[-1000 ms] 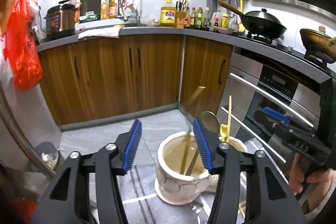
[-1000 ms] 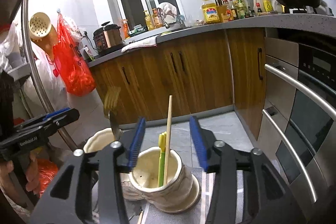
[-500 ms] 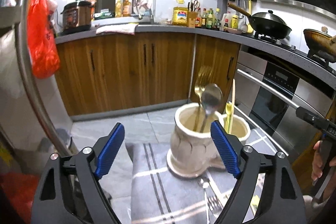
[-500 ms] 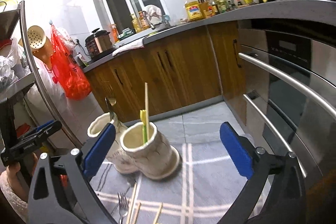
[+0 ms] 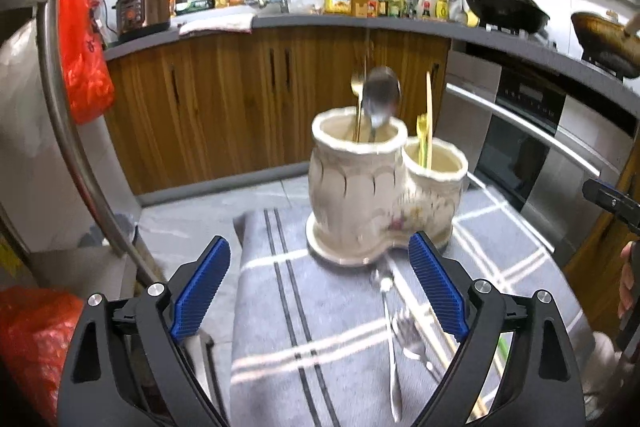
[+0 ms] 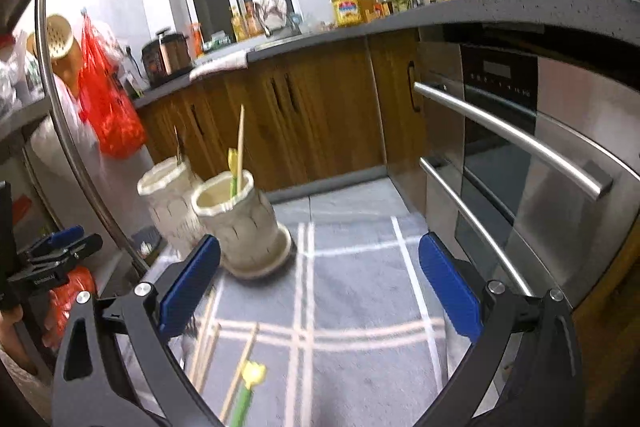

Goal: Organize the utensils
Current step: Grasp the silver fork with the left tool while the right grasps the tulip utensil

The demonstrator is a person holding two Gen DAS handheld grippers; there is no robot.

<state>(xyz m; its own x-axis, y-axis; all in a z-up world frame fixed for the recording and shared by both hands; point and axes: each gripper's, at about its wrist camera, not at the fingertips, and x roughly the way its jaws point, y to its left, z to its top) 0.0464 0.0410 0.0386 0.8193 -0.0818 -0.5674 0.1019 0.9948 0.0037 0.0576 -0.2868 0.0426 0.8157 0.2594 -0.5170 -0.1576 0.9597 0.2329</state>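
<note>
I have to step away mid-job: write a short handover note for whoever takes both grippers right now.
Left gripper: jaws opening, nothing between them.
Right gripper: open, empty.
Twin ceramic holder stands on the grey cloth.
Done: spoons in the taller cup; a chopstick and a yellow-green utensil in the shorter cup.
Left: a fork, a metal utensil beside it, chopsticks and a yellow-topped green utensil lie on the cloth.

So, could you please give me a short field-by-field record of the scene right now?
holder: two joined ceramic cups on grey checked cloth
taller cup: spoons
shorter cup: chopstick, yellow-green utensil
loose on cloth: fork, chopsticks
left hand-held gripper: empty, jaws opening
right hand-held gripper: open, empty
</note>
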